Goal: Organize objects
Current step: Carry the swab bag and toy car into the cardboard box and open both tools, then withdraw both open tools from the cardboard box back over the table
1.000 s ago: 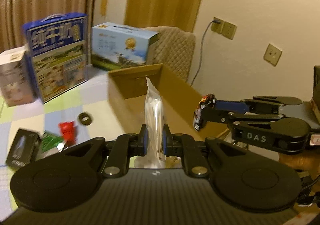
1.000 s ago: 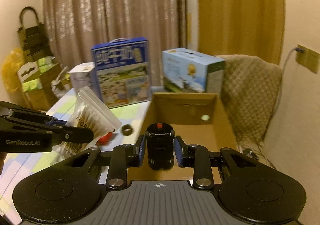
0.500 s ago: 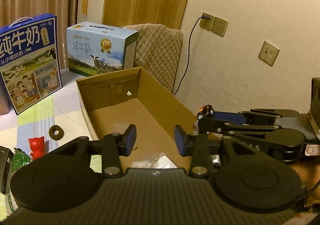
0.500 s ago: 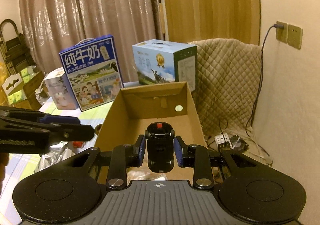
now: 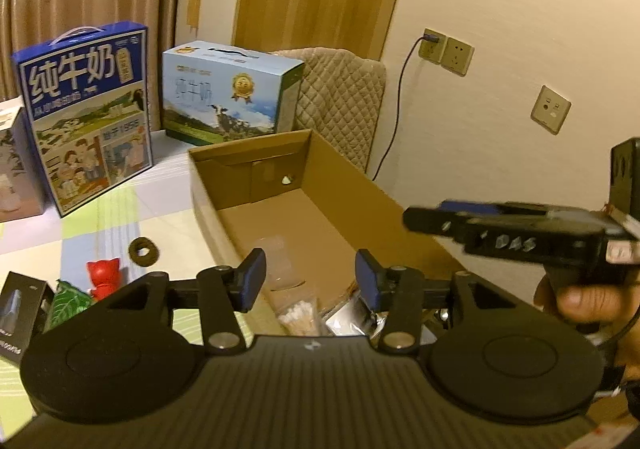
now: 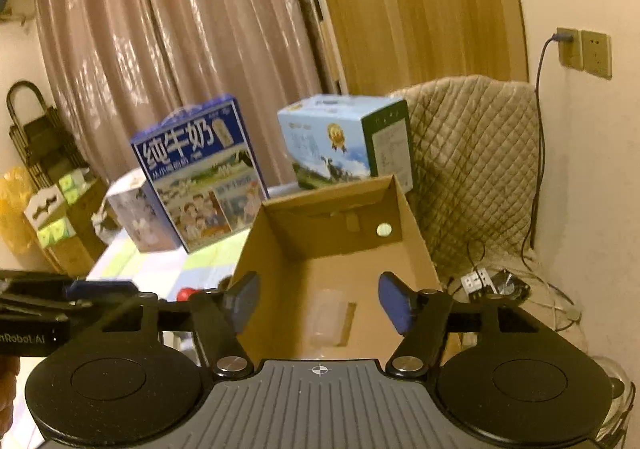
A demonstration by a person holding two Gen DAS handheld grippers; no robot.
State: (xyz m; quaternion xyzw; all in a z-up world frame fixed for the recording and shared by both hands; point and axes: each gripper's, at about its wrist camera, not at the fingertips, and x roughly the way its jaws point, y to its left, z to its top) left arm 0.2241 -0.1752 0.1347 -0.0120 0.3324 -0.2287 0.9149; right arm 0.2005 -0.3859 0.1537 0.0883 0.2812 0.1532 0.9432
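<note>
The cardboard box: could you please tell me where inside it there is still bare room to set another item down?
The far half of the cardboard box floor, below the end wall with the round hole, is bare. The near end is crowded: a cotton swab bag, a silvery packet and a clear plastic piece lie there.

The left gripper's body is hiding the near end of the box [image 5: 348, 185], so the swab bag [image 5: 298, 315] and a silvery packet [image 5: 352, 319] are showing only in part. The frame edge is cutting off the black carton [image 5: 18, 313] and white carton [image 5: 12, 169]. The right view is blurring the milk cases [image 6: 200, 169].
</note>
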